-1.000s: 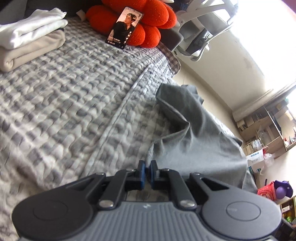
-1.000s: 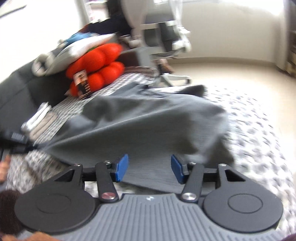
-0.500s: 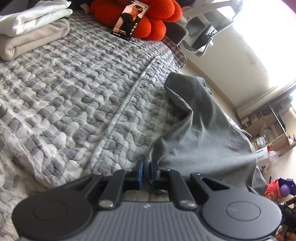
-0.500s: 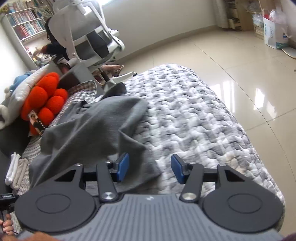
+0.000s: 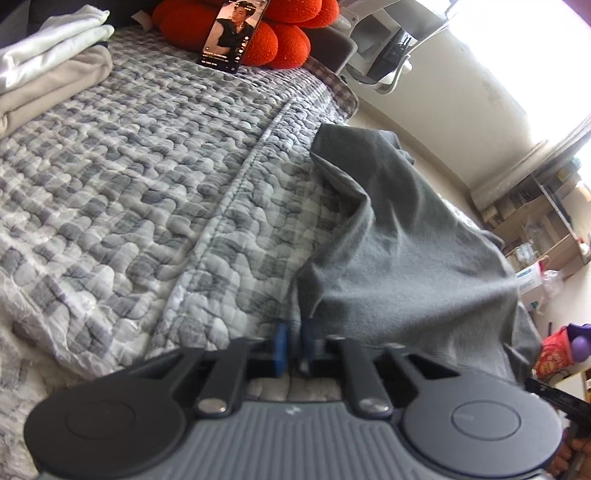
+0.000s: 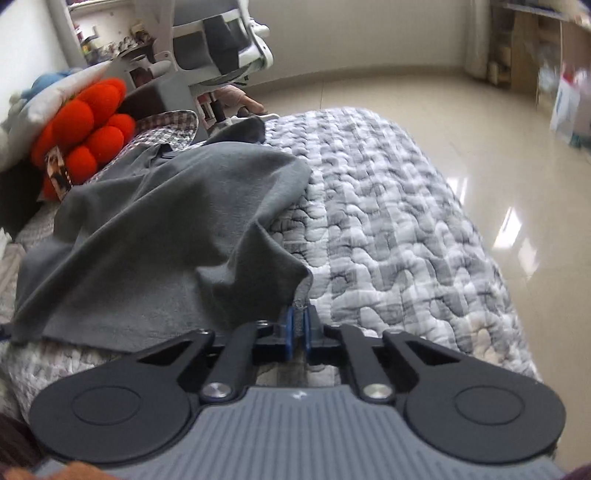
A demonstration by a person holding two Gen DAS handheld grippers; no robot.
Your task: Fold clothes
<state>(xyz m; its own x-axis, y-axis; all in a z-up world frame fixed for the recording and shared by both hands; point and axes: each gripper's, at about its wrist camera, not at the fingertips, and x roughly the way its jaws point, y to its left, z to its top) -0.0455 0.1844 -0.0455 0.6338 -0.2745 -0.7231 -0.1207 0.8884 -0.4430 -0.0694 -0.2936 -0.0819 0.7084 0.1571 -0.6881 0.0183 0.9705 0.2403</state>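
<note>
Both corners of the grey shirt point(image 5: 399, 258) on the bed point(image 5: 147, 184) are pinched: left hand-held gripper point(image 5: 293, 349) clenched on one, right hand-held gripper point(image 6: 298, 332) just closed on another. Cloth looks soft, light and limp, so hold the corners.

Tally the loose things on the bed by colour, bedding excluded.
Grey: 1, the shirt, spread out.
White: 1, folded cloth, top of the stack.
Beige: 1, folded cloth, under the white one.
Red-orange: 1, cushion.
Black: 1, phone, leaning on the cushion.
Total: 5
</note>
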